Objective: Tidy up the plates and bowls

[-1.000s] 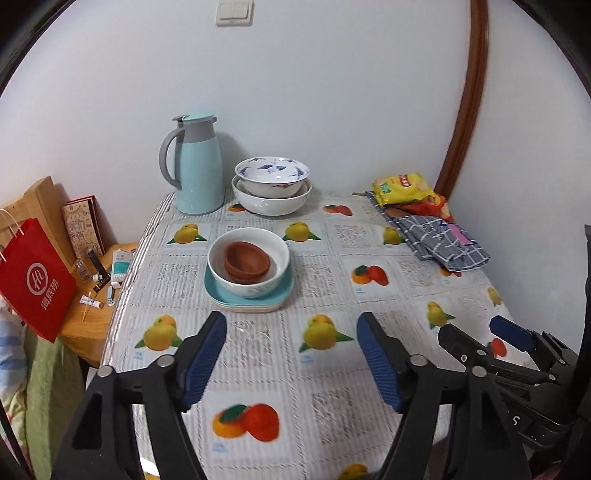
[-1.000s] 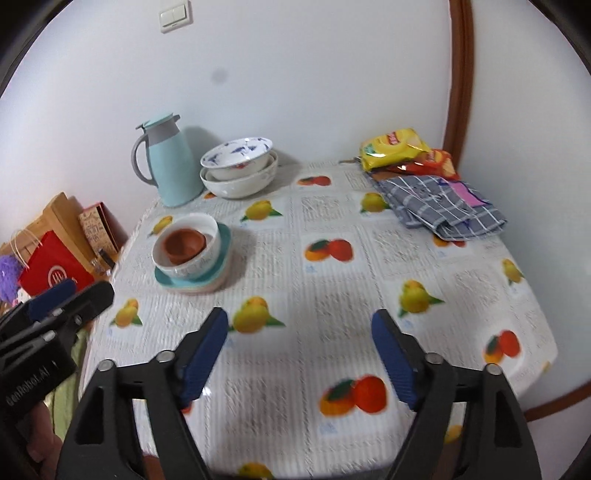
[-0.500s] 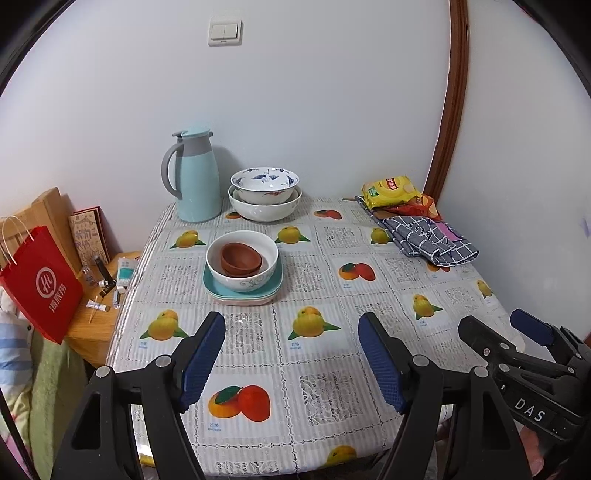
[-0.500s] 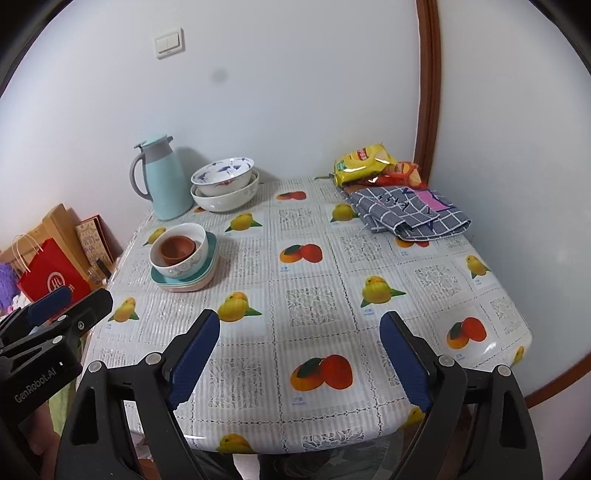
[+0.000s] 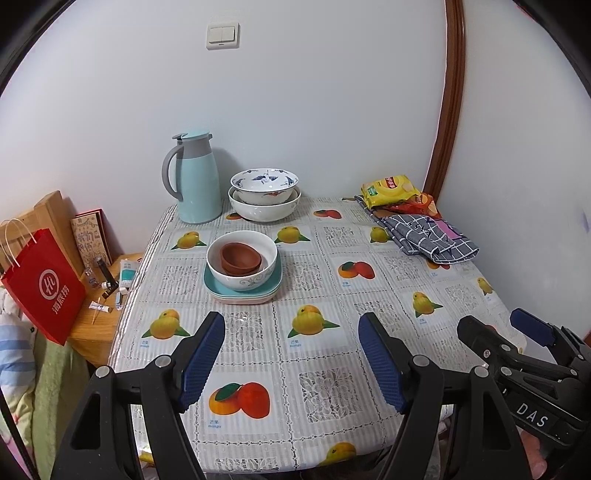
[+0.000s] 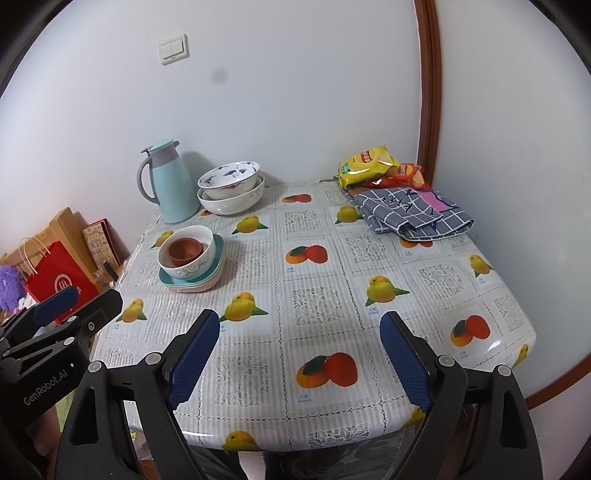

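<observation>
Beneath the white bowl (image 5: 242,264), stacked plates (image 5: 242,293) show only rims.

A plain white wall (image 5: 332,92) fills the upper frame, a light switch (image 5: 222,36) high at centre. Brown wooden trim (image 5: 448,110) runs down the right. A fruit-print cloth covers the surface (image 5: 314,280).

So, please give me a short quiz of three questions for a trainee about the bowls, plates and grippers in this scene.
1. True or false: the brown bowl sits inside a white bowl.
2. What lies under that white bowl? A) folded cloth B) stacked plates C) bare table
3. Is the left gripper or right gripper holding anything?

Key: 1 true; 2 B; 3 neither, both stand open and empty; the right one's jaws have just been opening.
</observation>
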Action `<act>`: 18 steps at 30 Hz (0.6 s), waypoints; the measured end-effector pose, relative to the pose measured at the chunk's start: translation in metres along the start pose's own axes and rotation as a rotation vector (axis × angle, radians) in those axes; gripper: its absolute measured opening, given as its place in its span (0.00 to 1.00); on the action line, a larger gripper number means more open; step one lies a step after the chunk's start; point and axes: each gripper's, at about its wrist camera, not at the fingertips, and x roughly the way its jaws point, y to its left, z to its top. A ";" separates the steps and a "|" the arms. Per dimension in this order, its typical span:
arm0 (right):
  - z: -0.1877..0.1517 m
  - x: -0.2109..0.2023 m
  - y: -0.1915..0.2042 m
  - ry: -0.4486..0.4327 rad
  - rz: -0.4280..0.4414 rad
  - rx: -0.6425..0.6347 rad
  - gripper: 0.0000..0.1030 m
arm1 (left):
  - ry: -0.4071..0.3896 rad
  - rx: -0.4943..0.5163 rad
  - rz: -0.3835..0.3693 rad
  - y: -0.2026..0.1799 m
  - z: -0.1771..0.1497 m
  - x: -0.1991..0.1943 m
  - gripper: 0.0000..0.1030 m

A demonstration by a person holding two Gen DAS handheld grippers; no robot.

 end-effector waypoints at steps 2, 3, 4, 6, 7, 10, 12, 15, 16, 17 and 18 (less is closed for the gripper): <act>0.000 -0.001 0.000 -0.002 0.002 -0.001 0.85 | -0.001 0.000 0.001 0.000 0.000 0.000 0.71; 0.000 -0.001 0.000 -0.002 0.002 -0.001 0.85 | 0.000 0.000 0.001 0.000 0.000 0.000 0.71; 0.000 -0.001 0.000 -0.002 0.002 0.000 0.85 | 0.001 0.001 0.003 0.000 0.000 0.000 0.71; -0.001 -0.001 0.000 -0.003 0.003 -0.001 0.85 | 0.003 0.004 0.003 -0.002 -0.001 0.000 0.71; -0.001 -0.001 0.000 -0.004 0.003 -0.001 0.85 | 0.002 0.004 0.002 -0.002 -0.001 0.000 0.71; -0.001 -0.003 0.001 -0.008 0.004 -0.001 0.85 | 0.002 0.006 0.003 -0.002 -0.001 -0.001 0.71; -0.001 -0.004 0.001 -0.010 0.003 -0.001 0.85 | 0.002 0.004 0.004 -0.001 -0.001 -0.001 0.71; -0.001 -0.004 0.001 -0.010 0.004 -0.001 0.85 | 0.002 0.005 0.005 -0.002 -0.001 -0.002 0.71; -0.001 -0.004 0.001 -0.010 0.004 -0.001 0.85 | 0.001 0.003 0.004 -0.002 -0.001 -0.001 0.71; -0.001 -0.004 0.001 -0.011 0.003 -0.002 0.85 | 0.002 0.002 0.003 -0.002 -0.001 -0.001 0.71; -0.001 -0.004 0.001 -0.011 0.004 -0.002 0.85 | 0.003 0.003 0.002 -0.002 -0.001 -0.001 0.71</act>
